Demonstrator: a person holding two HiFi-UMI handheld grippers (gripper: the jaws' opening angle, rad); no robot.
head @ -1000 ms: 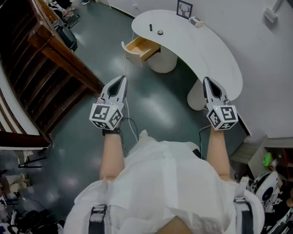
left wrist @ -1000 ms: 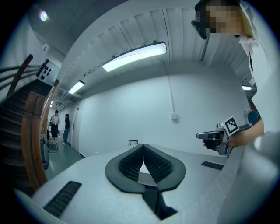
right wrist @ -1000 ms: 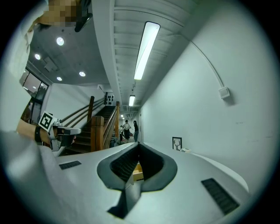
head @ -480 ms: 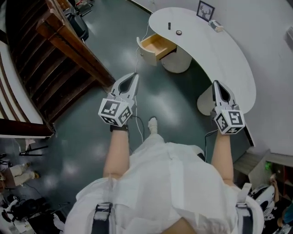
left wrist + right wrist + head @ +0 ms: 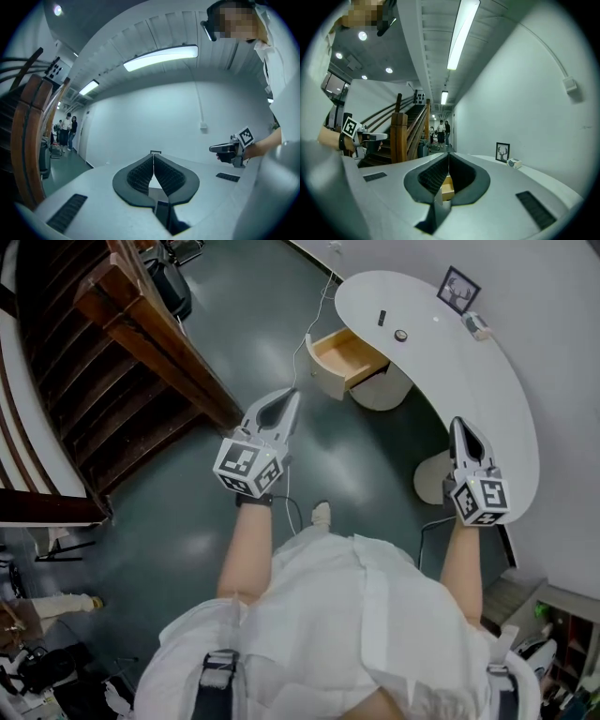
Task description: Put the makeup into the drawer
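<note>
- While I stand well short of the worktop (image 5: 441,362), nothing is in hand. The left gripper (image 5: 292,397) has its jaws clenched together on nothing, and the right gripper (image 5: 460,425) is the same, pads meeting with no item between.
- Both point level toward the worktop, one at each side of me. I read that as a carry pose for the approach, not a reach.
- The task's things sit at the worktop's far end: a dark makeup stick (image 5: 382,318) and a small round pot (image 5: 401,335), near each other.
- The drawer (image 5: 349,359) is already pulled out and its wooden inside looks bare, so there's no opening step.
- It hangs just below the edge near those two, so the transfer should be short.
- A picture frame (image 5: 457,289) and a small box (image 5: 476,326) sit further along by the wall. Not mine to move, I judge.
- Next: close in, open the jaws, take the stick or the pot.
</note>
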